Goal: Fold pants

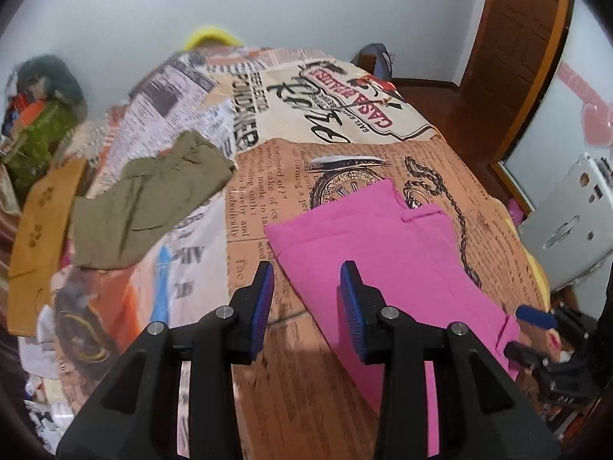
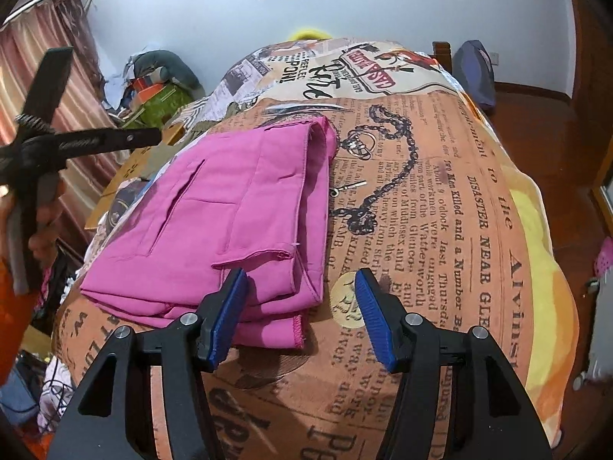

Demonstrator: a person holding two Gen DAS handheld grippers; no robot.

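Fingers of left gripper parted, nothing clamped, blue pads bare, poised over near left edge of pink pants. Fingers of right gripper parted wider, likewise gripping nothing, left pad over near hem of pink pants, right pad over bare cover. Pants folded into flat stack, lying on newsprint-patterned bed cover, toward near edge, beside printed chain and watch. Olive garment spread farther off toward left edge of cover, well apart from pants. Mustard garment draped off left edge. Hand on left gripper's handle at left of right wrist view.
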